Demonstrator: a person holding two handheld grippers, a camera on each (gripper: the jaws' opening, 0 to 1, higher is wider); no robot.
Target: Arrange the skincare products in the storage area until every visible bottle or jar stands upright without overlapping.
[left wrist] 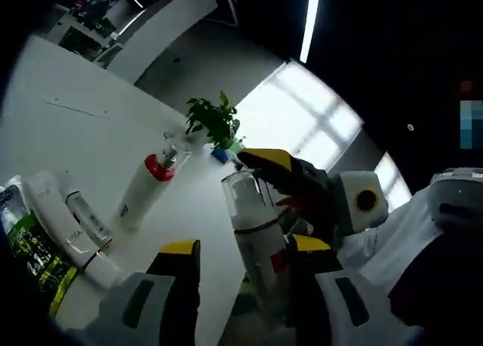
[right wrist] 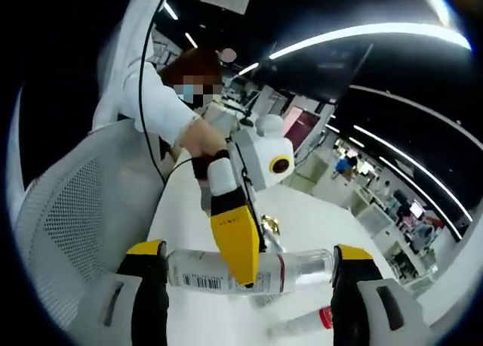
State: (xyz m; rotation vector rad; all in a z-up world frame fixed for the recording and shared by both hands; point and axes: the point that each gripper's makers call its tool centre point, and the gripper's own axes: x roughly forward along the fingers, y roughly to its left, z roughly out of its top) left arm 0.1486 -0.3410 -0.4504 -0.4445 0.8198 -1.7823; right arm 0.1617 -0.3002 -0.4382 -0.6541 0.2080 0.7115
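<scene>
We are midway through a hand-over of one clear bottle point(left wrist: 253, 233), held above the edge of the white table point(left wrist: 90, 134).

In the left gripper view, the left gripper point(left wrist: 241, 259) has its jaws spread apart on either side of the bottle, and we cannot tell whether they touch it. The right gripper point(left wrist: 290, 181) reaches in from 3 o'clock and appears clamped on the bottle near its cap.

In the right gripper view, the same bottle point(right wrist: 249, 270) lies crosswise between the right gripper point(right wrist: 245, 267) jaws, with the left gripper point(right wrist: 238, 236) coming down from 12 o'clock.

A red-collared bottle point(left wrist: 143, 187) and other products point(left wrist: 83, 221) lie at 9 o'clock on the table.

Next, we judge, one claw must take firm hold so the bottle can be turned and stood upright, clear of its neighbours.
</scene>
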